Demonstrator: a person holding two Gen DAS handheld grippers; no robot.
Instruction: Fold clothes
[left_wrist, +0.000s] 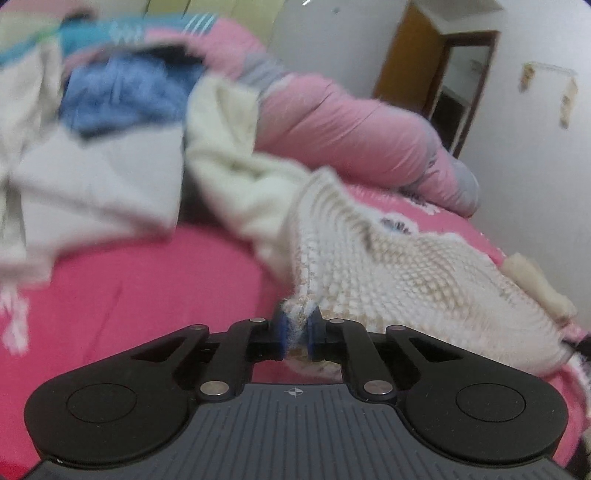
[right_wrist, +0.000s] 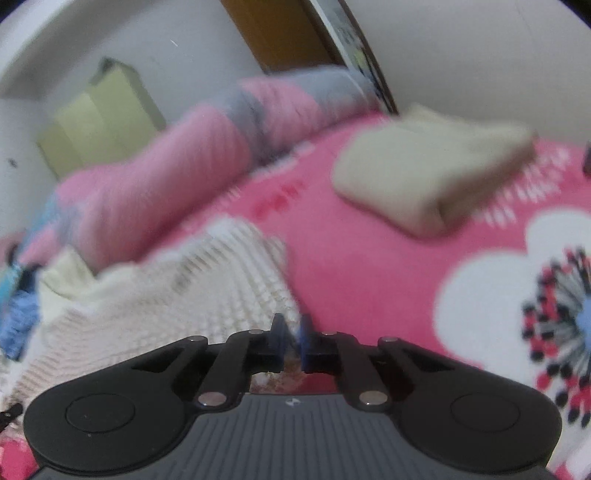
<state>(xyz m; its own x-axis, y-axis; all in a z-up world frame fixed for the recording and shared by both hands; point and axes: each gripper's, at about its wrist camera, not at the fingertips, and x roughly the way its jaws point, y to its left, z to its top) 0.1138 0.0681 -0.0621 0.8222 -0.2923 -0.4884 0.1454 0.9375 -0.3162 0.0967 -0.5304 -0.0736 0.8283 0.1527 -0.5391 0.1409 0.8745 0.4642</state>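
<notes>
Pink bedding (left_wrist: 129, 295) is carrying the knit sweater (left_wrist: 424, 273), which is stretching up and right from my left tool (left_wrist: 296, 328), clenched on its edge. My right tool (right_wrist: 291, 339) is looking clamped on the opposite edge, the sweater (right_wrist: 177, 295) running left; blur is hiding that pinch. A folded beige garment (right_wrist: 428, 177) is lying beyond.

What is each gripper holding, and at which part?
Both the left gripper and the right gripper pinch the cream knitted sweater at its near edge.
</notes>
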